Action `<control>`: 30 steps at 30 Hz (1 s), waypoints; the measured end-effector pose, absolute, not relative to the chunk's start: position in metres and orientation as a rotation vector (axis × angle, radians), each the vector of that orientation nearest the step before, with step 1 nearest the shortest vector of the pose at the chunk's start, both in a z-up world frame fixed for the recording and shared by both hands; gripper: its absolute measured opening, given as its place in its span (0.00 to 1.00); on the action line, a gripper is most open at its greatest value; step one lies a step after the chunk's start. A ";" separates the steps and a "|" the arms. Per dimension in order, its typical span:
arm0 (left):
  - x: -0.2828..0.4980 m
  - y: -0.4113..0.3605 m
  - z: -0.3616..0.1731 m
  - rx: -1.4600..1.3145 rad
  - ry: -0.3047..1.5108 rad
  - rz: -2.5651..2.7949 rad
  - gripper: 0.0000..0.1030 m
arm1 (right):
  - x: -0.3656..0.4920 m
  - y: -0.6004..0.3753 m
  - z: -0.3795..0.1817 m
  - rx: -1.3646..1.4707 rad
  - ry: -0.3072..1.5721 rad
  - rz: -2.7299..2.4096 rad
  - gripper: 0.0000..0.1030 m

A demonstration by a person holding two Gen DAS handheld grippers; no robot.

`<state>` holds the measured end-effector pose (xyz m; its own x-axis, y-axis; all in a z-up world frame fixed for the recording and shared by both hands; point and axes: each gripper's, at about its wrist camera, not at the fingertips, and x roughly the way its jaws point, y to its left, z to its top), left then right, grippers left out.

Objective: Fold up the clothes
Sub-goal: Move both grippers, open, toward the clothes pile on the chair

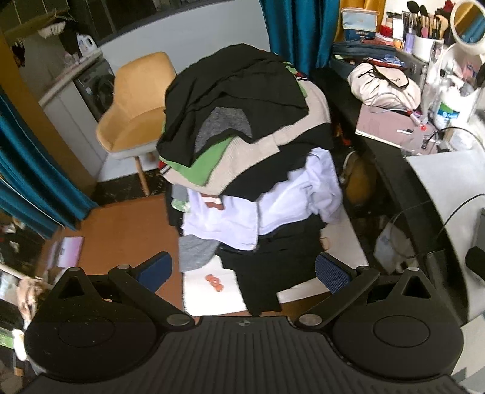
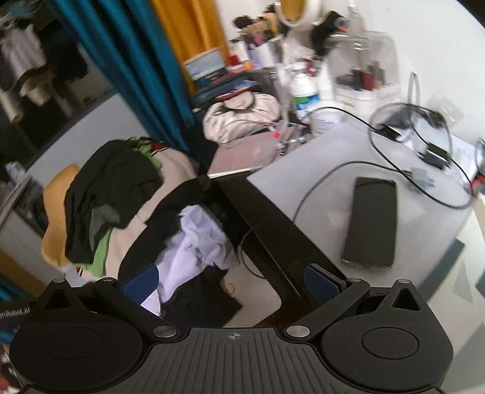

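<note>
A tall heap of clothes (image 1: 242,136) fills the middle of the left wrist view: black garments on top, then grey, green and beige pieces, a white shirt (image 1: 242,218) and more black cloth below. My left gripper (image 1: 242,271) hovers open over the heap's near foot, holding nothing. In the right wrist view the same heap (image 2: 121,197) lies at the left, with the white shirt (image 2: 194,242) in its lower part. My right gripper (image 2: 232,285) is open and empty, above the heap's right edge and a black desk edge (image 2: 272,230).
A yellow chair (image 1: 133,106) stands behind the heap. A cluttered desk (image 2: 318,188) to the right carries a black phone (image 2: 371,221), cables, bottles, a beige bag (image 2: 242,115) and a round mirror (image 1: 468,21). Teal curtains (image 1: 27,169) hang left. Orange-brown floor (image 1: 127,230) shows at left.
</note>
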<state>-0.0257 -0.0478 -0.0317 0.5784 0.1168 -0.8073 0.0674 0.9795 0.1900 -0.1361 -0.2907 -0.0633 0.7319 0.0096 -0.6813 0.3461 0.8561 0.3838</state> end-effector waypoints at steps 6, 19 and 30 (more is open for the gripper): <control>-0.027 -0.052 -0.014 0.263 0.878 0.093 1.00 | -0.130 -0.301 -0.062 0.512 0.679 -0.093 0.99; -0.034 -0.093 -0.008 0.291 0.866 0.070 1.00 | -0.155 -0.357 -0.047 0.413 0.573 -0.113 0.99; -0.023 -0.104 -0.025 0.301 0.934 0.017 1.00 | -0.165 -0.369 -0.051 0.460 0.505 -0.091 0.99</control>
